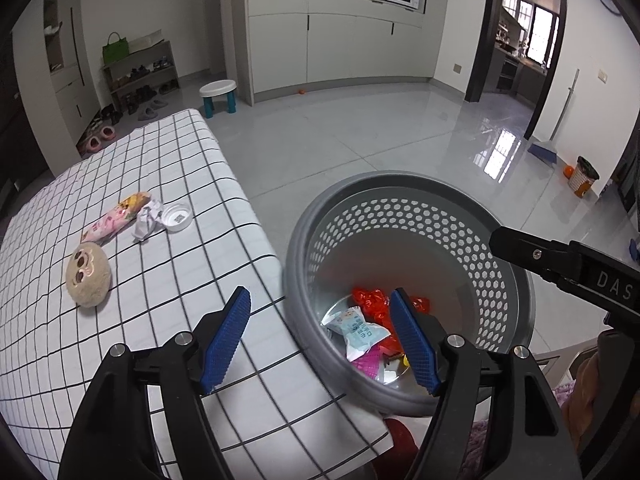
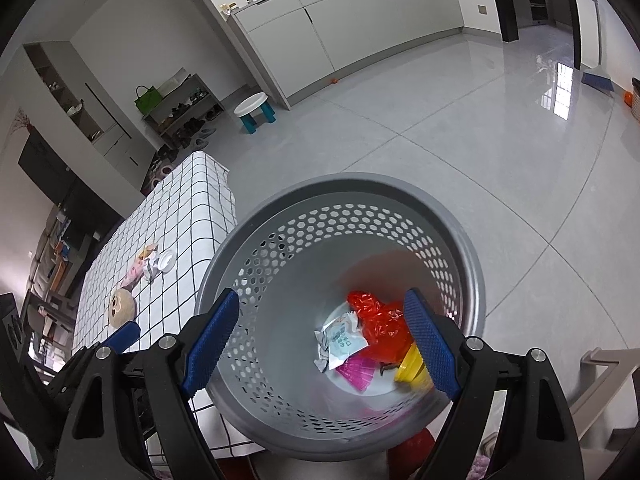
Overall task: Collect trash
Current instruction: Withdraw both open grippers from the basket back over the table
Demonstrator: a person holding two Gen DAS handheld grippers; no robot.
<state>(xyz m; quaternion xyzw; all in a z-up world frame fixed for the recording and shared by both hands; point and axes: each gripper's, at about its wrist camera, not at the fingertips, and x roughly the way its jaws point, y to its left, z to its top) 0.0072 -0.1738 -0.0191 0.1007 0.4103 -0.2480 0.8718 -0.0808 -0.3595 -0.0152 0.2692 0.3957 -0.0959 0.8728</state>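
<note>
Wrappers (image 1: 120, 216) (plus a cap) lie on the checked tablecloth (image 1: 192, 168).

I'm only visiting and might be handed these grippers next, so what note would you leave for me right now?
Left gripper: open, empty, above the table edge.
Right gripper: open, empty, over the grey perforated plastic bin.
Done: red crinkled wrapper, white-blue sachet, pink piece and yellow piece lie in the bin.
Left on the checked tablecloth: pink snack wrapper, crumpled white paper, white round lid. The beige plush toy probably stays.
</note>
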